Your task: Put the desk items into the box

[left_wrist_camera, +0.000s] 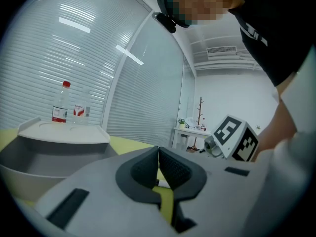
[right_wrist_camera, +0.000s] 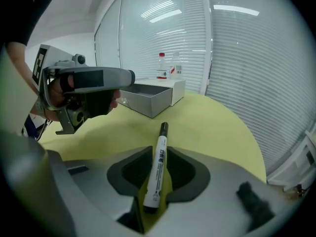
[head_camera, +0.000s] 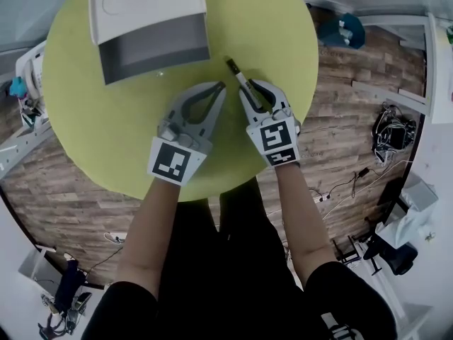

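Head view: a round yellow-green table (head_camera: 85, 140) fills the upper frame above a wood-plank floor (head_camera: 64, 204) strewn with cables. A white-and-grey box (head_camera: 152, 37) sits on the table's far left, its open grey hollow turned toward the person. Nothing lies on the table between box and grippers. The left gripper (head_camera: 220, 86) rests just short of the box, jaws pressed together with nothing between them; the left gripper view confirms the pads meet. Just beside it, the right gripper (head_camera: 258, 92) is clamped on a white marker (head_camera: 237, 73). The right gripper view shows the marker's barrel pinched between the pads, its dark capped end jutting past the jaws toward the table's far side, right of the box. A red-capped bottle (left_wrist_camera: 59, 102) stands beyond the box by the window blinds.
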`<state>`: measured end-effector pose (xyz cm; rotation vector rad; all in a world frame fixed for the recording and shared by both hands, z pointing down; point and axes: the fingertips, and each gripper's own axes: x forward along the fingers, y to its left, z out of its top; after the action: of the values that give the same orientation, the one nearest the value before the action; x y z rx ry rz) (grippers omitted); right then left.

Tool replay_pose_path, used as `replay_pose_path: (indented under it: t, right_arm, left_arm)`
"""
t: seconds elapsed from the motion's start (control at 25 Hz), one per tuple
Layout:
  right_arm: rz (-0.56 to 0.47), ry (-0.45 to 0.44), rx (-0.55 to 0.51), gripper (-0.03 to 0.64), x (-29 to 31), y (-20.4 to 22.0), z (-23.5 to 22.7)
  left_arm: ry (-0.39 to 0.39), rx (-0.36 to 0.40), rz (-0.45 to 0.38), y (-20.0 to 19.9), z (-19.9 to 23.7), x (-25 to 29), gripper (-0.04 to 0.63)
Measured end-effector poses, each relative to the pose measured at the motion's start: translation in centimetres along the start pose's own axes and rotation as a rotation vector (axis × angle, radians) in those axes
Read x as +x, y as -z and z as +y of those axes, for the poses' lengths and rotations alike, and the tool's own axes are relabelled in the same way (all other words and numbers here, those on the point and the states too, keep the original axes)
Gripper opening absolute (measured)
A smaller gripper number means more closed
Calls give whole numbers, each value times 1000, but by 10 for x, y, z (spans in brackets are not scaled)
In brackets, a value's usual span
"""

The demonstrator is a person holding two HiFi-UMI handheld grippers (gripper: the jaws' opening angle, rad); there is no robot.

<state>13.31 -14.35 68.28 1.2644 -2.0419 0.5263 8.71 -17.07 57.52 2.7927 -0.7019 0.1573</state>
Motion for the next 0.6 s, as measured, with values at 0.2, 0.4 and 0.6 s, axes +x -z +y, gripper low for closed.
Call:
replay_pose_path:
  t: [0.2,0.4,0.6]
  right_arm:
    - [24,1,0,75,4,3,1]
    - [22,-10,20,72,-3,-6,-1]
    - [-1,3,27,71,-23,-31,-11]
  left_arm:
    - [-15,-7,2,3,4,-6,12]
    - [-23,7,-12,-9,6,-11,12]
    - [-46,-1,-32,-33,11,-22,12]
